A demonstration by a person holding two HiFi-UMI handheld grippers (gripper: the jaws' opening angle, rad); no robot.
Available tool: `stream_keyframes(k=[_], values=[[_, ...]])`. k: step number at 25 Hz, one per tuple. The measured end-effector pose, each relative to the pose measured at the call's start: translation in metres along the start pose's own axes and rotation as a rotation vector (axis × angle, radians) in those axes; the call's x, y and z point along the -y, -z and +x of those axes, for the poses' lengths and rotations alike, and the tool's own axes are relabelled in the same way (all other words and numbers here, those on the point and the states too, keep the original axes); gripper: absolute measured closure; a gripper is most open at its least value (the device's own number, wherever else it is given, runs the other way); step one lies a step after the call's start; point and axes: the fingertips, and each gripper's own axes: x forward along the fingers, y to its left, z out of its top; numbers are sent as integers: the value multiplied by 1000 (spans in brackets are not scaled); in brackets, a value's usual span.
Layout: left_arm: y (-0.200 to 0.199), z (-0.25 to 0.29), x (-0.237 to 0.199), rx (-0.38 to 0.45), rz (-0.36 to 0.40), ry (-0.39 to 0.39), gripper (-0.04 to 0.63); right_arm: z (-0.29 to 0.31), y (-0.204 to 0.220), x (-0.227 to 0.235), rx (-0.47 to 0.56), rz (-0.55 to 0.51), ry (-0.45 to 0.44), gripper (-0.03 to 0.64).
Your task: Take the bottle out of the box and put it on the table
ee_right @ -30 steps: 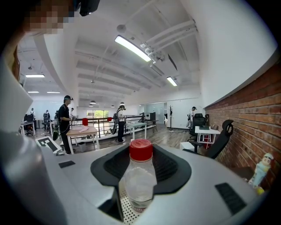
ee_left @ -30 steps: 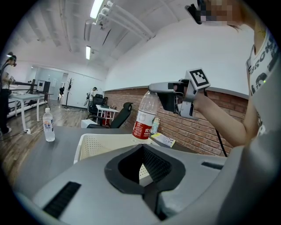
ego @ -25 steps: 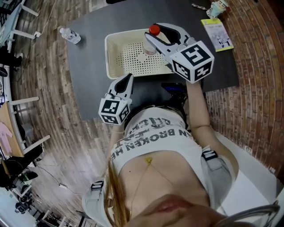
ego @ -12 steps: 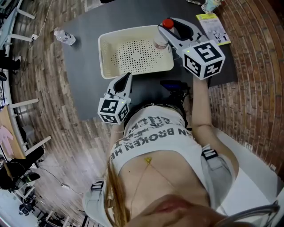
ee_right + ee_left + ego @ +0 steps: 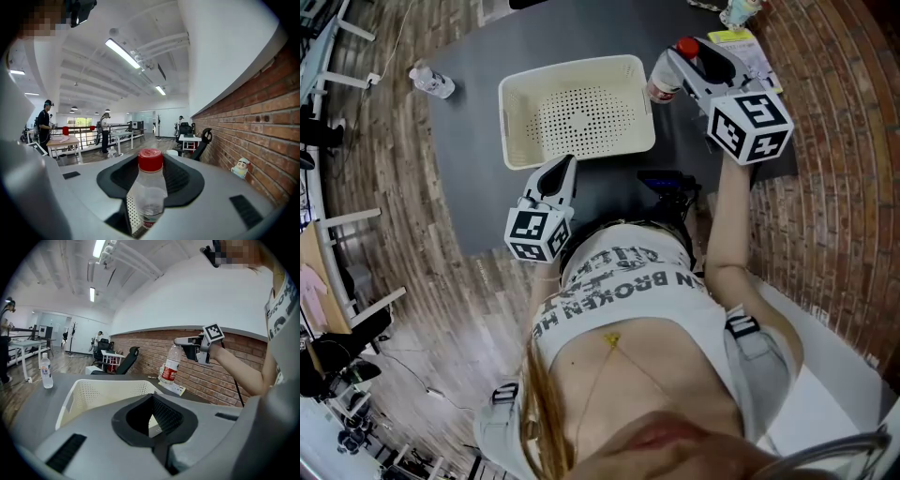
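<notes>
My right gripper is clamped high on the clear plastic bottle with the red cap, near its shoulder. The bottle hangs upright over the dark grey table, just beside the right rim of the cream perforated plastic basket. My left gripper hovers closed and empty near the basket's near edge. The bottle looks nearly empty, so I judge it light, thin-walled and slick; the stiffer shoulder is the right hold, and it may tip when set down.
</notes>
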Motion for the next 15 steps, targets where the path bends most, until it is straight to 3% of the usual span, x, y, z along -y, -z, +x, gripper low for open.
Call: stream_keyframes(k=[15], values=[[9, 18, 23, -8, -15, -37, 591, -24, 41, 64, -50, 15, 88, 460]])
